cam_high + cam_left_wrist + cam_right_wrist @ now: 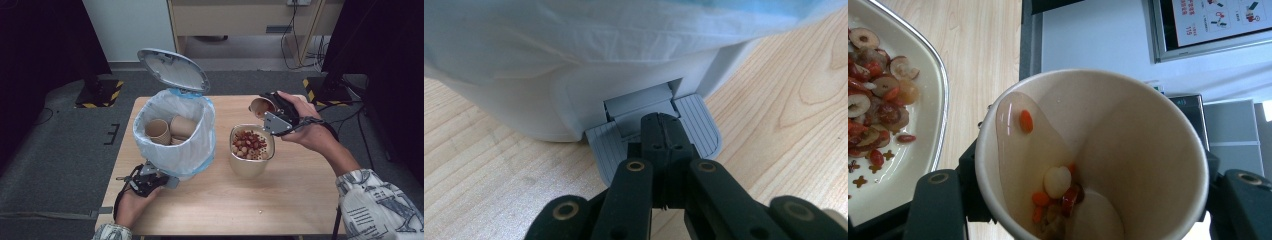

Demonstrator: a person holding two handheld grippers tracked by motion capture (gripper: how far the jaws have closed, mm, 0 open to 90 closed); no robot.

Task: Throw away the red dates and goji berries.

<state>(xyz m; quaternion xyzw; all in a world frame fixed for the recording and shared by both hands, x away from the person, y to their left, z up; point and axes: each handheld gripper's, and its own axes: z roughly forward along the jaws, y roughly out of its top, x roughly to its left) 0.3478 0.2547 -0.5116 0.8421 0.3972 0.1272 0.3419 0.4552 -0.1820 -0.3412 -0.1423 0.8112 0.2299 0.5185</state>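
The right tongs (268, 111) clamp a paper cup (1093, 155) by its wall and hold it tipped on its side above the counter (300, 200), its mouth turned towards the strainer bowl (251, 150) just beside it, where dried fruit and berries (248, 144) already lie heaped. Inside the cup, the right gripper view shows a film of liquid with a few berries and a pale piece (1057, 181) clinging near the bottom, so the emptying looks unfinished. The left tongs (659, 130), jaws pressed together with nothing between them, bear down on the grey pedal (701, 125) of the lined bin (175, 135), whose lid (172, 69) stands raised; used cups (170, 129) lie inside. The likely next move is to shake out the leftovers and carry the cup to the bin. The risks seem plain: the cup's mouth sits beside the bowl's rim and not clearly over it, so wet bits could drop on the wood, where one stray berry (259, 212) already lies; a hard squeeze may buckle the thin wall and flick liquid out; and if the closed tips slide off the ribbed pedal, the lid would probably fall shut as the cup arrives
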